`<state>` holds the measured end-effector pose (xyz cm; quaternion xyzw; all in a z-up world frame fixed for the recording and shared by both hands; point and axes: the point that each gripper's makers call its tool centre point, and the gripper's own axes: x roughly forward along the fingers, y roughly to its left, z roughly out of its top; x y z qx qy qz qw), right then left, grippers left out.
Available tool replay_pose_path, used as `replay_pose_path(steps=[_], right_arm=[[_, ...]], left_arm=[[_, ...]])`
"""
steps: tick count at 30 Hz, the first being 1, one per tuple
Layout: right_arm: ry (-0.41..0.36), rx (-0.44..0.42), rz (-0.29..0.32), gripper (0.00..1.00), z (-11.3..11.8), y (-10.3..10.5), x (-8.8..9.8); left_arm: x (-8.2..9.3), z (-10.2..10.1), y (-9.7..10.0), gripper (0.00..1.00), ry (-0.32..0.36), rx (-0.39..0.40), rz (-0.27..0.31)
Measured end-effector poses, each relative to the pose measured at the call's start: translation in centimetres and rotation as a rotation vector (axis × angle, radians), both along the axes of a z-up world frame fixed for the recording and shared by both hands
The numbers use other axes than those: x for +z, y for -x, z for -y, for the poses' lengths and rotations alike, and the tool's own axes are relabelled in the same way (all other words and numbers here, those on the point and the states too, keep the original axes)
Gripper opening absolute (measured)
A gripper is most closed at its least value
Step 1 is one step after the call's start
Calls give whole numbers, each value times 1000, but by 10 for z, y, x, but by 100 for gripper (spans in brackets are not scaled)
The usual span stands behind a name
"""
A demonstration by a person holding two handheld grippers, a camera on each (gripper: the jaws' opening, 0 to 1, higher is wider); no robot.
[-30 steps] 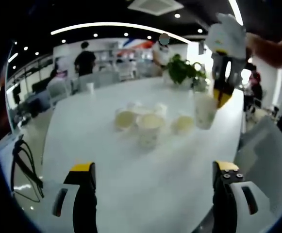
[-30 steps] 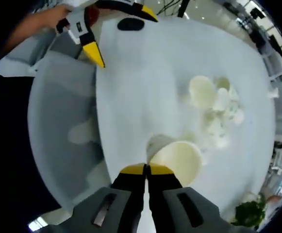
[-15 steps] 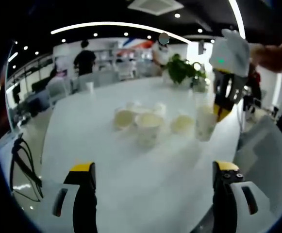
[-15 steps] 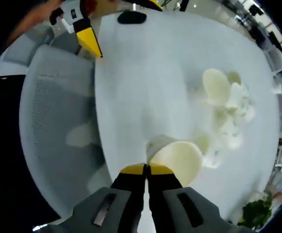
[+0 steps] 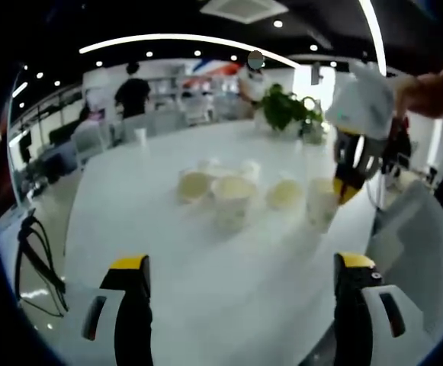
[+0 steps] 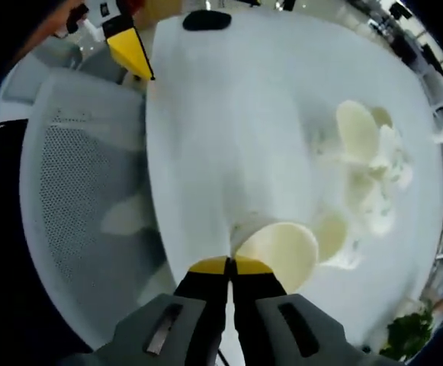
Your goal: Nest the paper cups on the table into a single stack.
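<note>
Right gripper [image 6: 229,264] has its jaws pinched tight on the rim of a paper cup [image 6: 278,245], mouth facing the camera in the right gripper view. In the left gripper view the same gripper [image 5: 348,187] comes in from the right with a hand [image 5: 432,75] above it, and the held cup [image 5: 322,202] sits low at the white table [image 5: 229,290], near its right edge, just beside the nearest loose cup [image 5: 286,195]. Can't tell whether its base touches the tabletop.

Left gripper [image 5: 240,267] hangs over the near edge of the table, jaws wide apart, nothing between them. One of its yellow tips [image 6: 130,52] shows at the top of the right gripper view.

Remaining cups [image 5: 217,187] cluster around mid-table, mouths up, tight together; exact count is blurred. In the right gripper view that cluster [image 6: 370,164] runs along the right side of the table.

Mesh chair [image 6: 84,191] sits at the table edge beside the held cup. Green plant [image 5: 286,108] stands at the far edge. Person in dark top [image 5: 133,93] stands in the background.
</note>
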<state>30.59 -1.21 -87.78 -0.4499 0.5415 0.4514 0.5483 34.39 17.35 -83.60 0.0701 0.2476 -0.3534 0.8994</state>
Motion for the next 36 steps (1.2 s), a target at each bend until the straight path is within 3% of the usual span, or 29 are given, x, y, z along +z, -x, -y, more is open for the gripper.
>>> replay_pose_path(steps=[16,27,32,36], right_arm=[[18,6,-3,0,-1,12,-20],[17,2,0,0,-3,14,-21],[-11,16,0,0,-4,14,-21],[-58,5,-26,8,-8,16,-20]], left_arm=[[-4,-1,2,98,1,1,-11],[-5,0,2,98,3,-2,-14],[-4,0,2,98,4,0,-13],[-5,0,3,98,4,-1,-13]])
